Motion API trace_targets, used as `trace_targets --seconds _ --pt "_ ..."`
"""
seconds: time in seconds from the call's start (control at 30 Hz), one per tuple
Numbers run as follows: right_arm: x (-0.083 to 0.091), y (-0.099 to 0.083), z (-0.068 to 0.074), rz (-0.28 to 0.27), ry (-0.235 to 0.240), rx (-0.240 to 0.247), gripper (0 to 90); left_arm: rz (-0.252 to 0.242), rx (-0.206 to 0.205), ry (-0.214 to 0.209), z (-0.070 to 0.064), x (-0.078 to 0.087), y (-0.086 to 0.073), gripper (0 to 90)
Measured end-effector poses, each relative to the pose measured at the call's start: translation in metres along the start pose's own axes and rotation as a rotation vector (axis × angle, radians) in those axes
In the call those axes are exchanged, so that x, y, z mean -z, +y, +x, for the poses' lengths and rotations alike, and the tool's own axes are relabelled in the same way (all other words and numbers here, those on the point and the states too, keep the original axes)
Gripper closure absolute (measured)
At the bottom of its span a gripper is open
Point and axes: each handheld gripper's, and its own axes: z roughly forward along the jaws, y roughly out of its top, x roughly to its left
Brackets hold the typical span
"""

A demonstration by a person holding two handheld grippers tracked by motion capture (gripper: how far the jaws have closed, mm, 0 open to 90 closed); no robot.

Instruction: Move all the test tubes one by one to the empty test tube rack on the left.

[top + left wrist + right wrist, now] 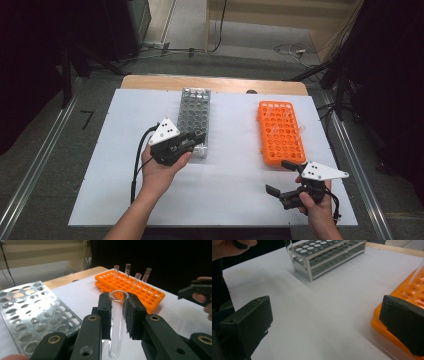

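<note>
We have the left gripper clamped on a clear test tube, held upright just beside the near end of the grey rack; right gripper has jaws wide, holding nothing, near the orange rack's front corner; four tubes stand at that rack's far end.

White table sheet, floor cables

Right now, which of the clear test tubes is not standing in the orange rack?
The test tube clamped in the left gripper, near the metal rack. The other tubes stand upright in holes at the orange rack's far end.
</note>
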Motion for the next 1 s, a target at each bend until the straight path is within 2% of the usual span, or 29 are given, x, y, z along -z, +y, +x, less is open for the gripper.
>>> trace_targets --seconds 0.23,0.37,0.5,0.67,0.87,1.0 --pt "0.013 -0.009 -0.006 0.006 -0.029 -0.007 0.0 -0.011 0.011 0.017 0.021 -0.018 0.013 76.1" --pt "0.020 -0.017 -0.011 0.008 -0.041 -0.030 0.0 -0.013 0.012 0.026 0.033 -0.029 0.021 76.1" --pt "0.023 -0.023 -0.017 0.000 -0.059 -0.047 0.0 -0.020 -0.004 0.037 0.043 -0.041 0.028 76.1" --pt "0.023 -0.024 -0.020 -0.016 -0.070 -0.056 0.0 -0.008 -0.012 0.052 0.056 -0.057 0.031 76.1" --pt "0.019 -0.025 -0.019 -0.005 -0.064 -0.050 0.0 -0.012 0.011 0.071 0.071 -0.074 0.039 76.1" --pt "0.017 -0.025 -0.017 -0.002 -0.054 -0.047 0.0 -0.017 0.018 0.104 0.084 -0.084 0.046 76.1"
